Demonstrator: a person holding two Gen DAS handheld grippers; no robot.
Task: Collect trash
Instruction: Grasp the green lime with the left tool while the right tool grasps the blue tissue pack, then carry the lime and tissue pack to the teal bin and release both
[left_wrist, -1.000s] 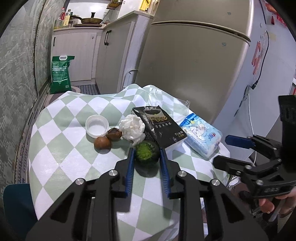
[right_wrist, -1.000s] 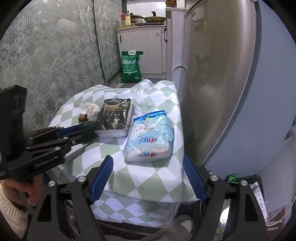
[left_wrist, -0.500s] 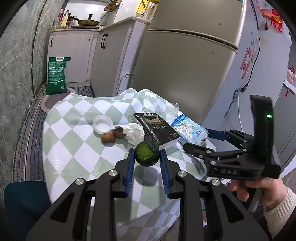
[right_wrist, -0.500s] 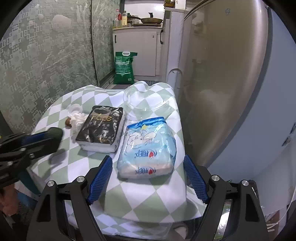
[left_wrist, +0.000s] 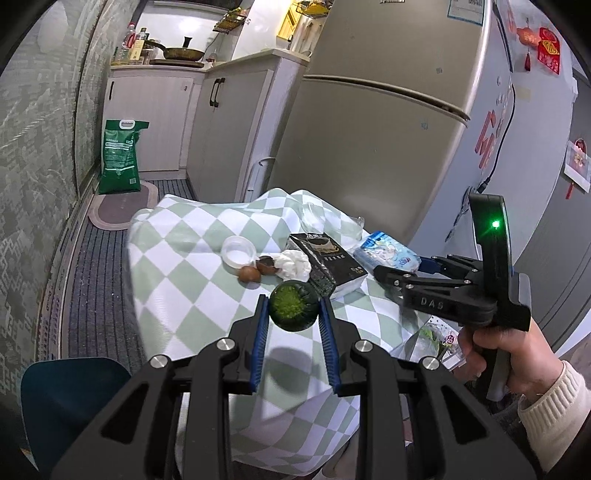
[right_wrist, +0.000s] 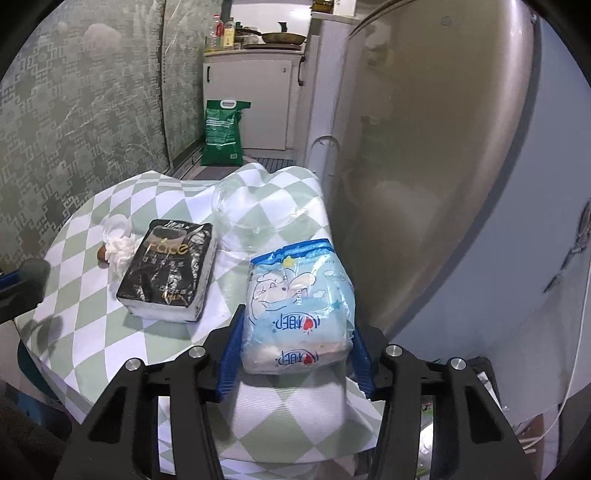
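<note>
The left tongs (left_wrist: 293, 314) grip a dark-green round fruit husk with a fuzzy cut face (left_wrist: 293, 305), lifted clear of the green-and-white checked counter (left_wrist: 177, 258). The right tongs (right_wrist: 295, 350) gape wide astride a pale-blue soft tissue pack (right_wrist: 299, 306), its long axis running straight ahead of them.

left gripper (left_wrist: 293, 325): black angular linkage, blue ribbed pads, silver screws | right gripper (right_wrist: 295, 354): same build, "DAS" embossed, green LED lit on upright black housing | right hand (left_wrist: 506, 350): bare skin, cream ribbed knit cuff
</note>
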